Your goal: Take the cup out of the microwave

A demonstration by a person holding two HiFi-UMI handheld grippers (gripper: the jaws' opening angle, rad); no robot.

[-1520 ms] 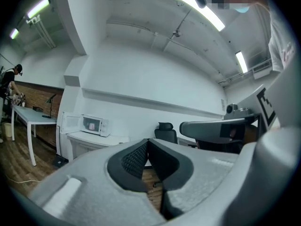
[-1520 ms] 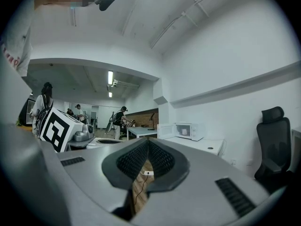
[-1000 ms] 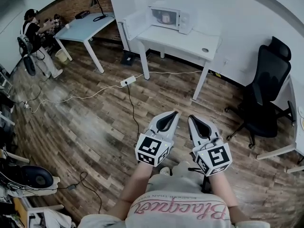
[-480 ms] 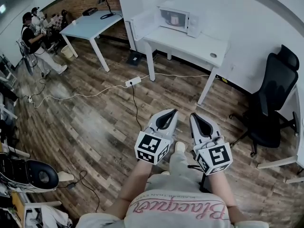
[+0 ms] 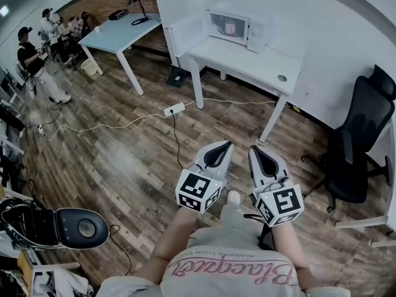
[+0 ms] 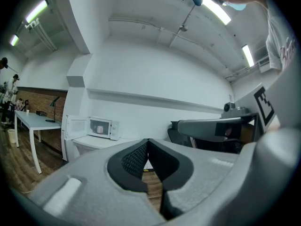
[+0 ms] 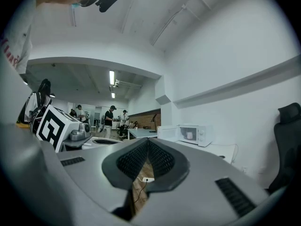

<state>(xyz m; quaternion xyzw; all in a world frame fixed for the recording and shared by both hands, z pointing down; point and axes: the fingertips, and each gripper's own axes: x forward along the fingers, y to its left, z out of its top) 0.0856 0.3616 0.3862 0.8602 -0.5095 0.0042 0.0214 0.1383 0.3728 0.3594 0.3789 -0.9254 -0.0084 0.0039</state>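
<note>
The left hand-held gripper [image 5: 224, 147] was held level in front of the person, its jaws pressed together with nothing between them. Just beside it, the right hand-held gripper [image 5: 253, 151] was likewise closed and empty. Both were well apart from the microwave [image 5: 242, 27], which stood at the back of the white surface [image 5: 247, 64] across the wooden floor [image 5: 124, 159]. Its door [image 5: 187, 34] stood swung open to the left. The cup [image 5: 230, 27] sat inside the microwave, small and pale, perhaps pinkish, though too distant to be sure. A black chair [image 5: 362, 144] stood right of the surface, and a power strip [image 5: 175, 109] lay on the floor.
</note>
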